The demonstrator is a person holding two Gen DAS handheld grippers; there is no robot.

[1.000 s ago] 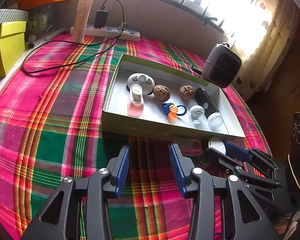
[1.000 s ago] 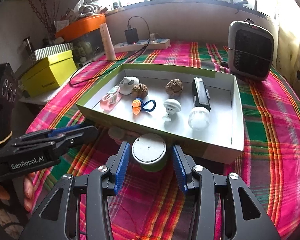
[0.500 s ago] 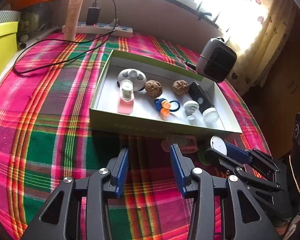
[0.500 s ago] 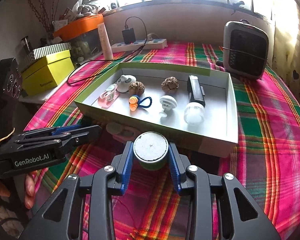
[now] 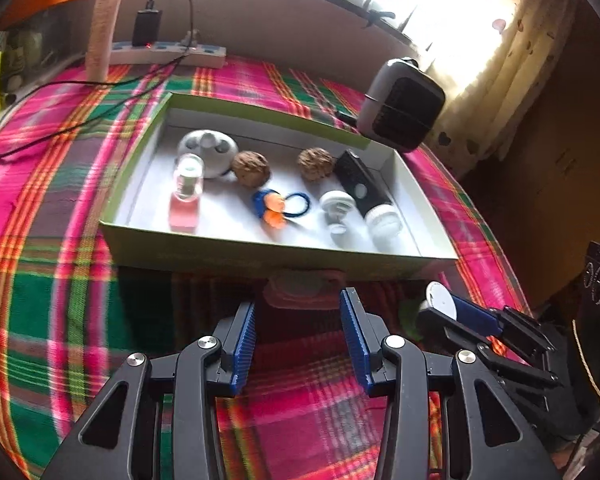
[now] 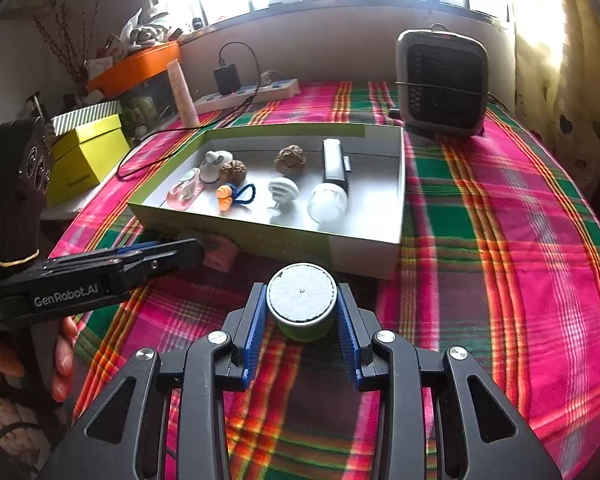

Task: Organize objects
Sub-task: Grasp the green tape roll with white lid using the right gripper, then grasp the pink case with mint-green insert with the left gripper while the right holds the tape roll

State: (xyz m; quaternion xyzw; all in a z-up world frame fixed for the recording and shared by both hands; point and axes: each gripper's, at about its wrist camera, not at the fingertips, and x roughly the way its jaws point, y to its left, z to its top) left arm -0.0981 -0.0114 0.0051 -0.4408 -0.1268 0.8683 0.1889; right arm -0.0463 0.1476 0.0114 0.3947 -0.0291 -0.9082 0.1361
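The right gripper [image 6: 302, 322] is squeezing the little green jar [image 6: 302, 306]; the left gripper [image 5: 298, 342] is staying open and empty. Be lifting the jar straight up, clearing the tray [image 6: 356, 254] wall

1. The tablecloth [image 6: 500, 240] is woven plaid fabric, matt and slightly coarse.
2. The box [image 6: 400, 184] looks like cardboard: smooth pale inside, matt green outside.
3. The right gripper [image 6: 302, 312] has glossy black plastic arms, shiny metal rivets and ribbed blue pads clamping the small jar [image 6: 302, 300], whose lid looks grainy and matt.
4. At twelve o'clock in the box, two walnuts [image 5: 251, 168] look rough and wrinkled.
5. The heater [image 6: 442, 84] at one o'clock shows smooth plastic casing.
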